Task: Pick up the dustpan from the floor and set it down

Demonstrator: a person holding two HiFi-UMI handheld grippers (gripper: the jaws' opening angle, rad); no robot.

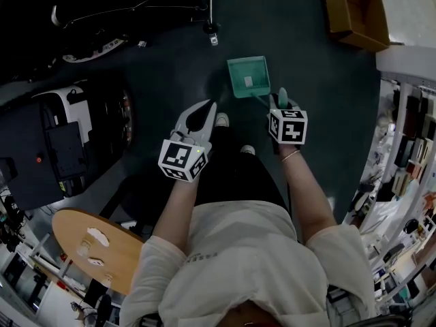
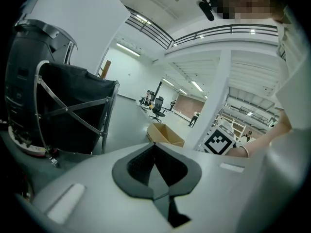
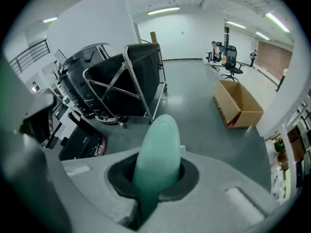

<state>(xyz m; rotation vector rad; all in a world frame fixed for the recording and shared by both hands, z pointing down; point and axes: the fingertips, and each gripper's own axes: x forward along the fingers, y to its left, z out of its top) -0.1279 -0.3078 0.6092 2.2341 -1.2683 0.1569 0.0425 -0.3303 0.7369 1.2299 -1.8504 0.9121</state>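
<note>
A green dustpan rests on the dark floor just ahead of the person's feet, its pan facing away. Its long handle slants back and up into my right gripper. In the right gripper view the rounded green handle end sticks out from between the jaws, which are shut on it. My left gripper hovers to the left of the dustpan, apart from it. Its fingertips meet with nothing between them.
An open cardboard box lies on the floor at the far right. A black machine and a black folding cart stand to the left. A round wooden table is near left, and shelving lines the right.
</note>
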